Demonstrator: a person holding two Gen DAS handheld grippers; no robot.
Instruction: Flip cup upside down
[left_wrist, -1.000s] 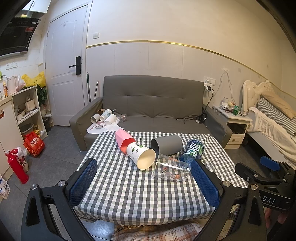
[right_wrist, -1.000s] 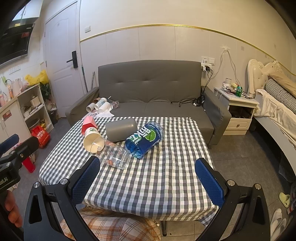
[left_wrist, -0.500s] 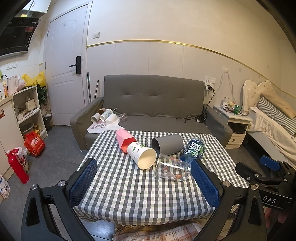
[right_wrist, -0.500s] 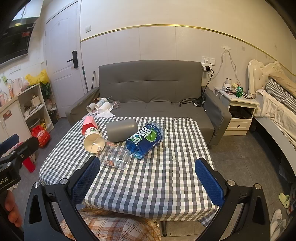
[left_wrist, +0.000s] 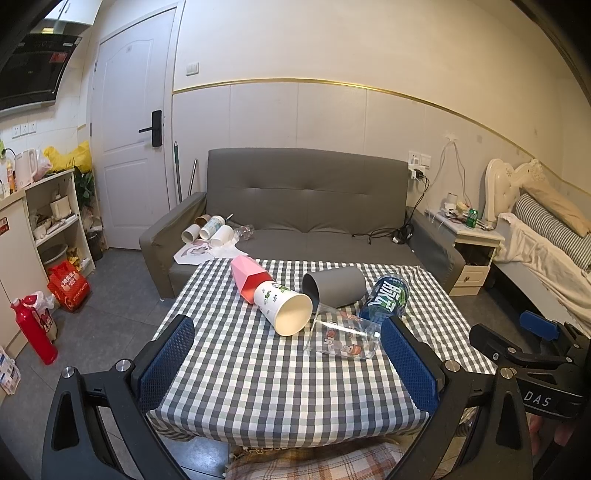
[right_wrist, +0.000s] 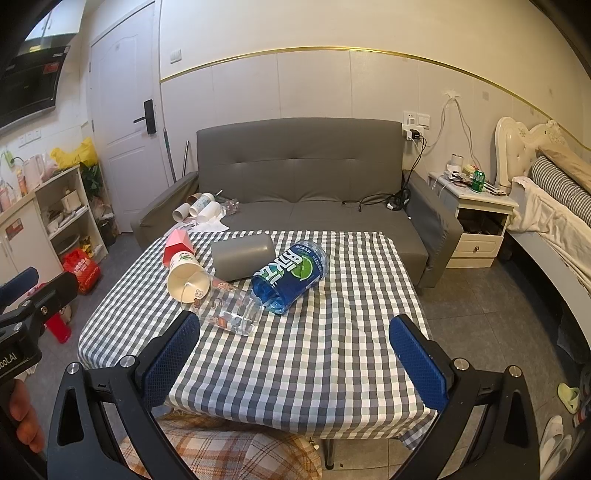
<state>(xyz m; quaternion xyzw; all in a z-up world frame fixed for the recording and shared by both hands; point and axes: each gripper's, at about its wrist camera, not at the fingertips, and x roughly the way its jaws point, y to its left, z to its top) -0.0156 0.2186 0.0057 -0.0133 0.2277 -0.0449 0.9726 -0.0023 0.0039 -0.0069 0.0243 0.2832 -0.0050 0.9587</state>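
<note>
Several cups lie on their sides on a checkered table (left_wrist: 258, 387): a white paper cup (left_wrist: 282, 308) with green print, a pink cup (left_wrist: 247, 277), a grey cup (left_wrist: 334, 286), a clear glass cup (left_wrist: 343, 339) and a blue plastic cup (left_wrist: 386, 297). They also show in the right wrist view: paper cup (right_wrist: 186, 278), grey cup (right_wrist: 242, 254), glass cup (right_wrist: 229, 306), blue cup (right_wrist: 291, 275). My left gripper (left_wrist: 288, 369) is open and empty at the table's near edge. My right gripper (right_wrist: 293, 363) is open and empty over the table's near right part.
A grey sofa (left_wrist: 306, 206) stands behind the table with paper cups (left_wrist: 210, 230) on its left seat. A shelf unit (left_wrist: 44, 221) and red bottle (left_wrist: 33, 334) are at the left. A nightstand (left_wrist: 469, 243) and bed (left_wrist: 546, 236) are at the right.
Both grippers have barely moved; the view has drifted very slightly. The cups lie as before.
</note>
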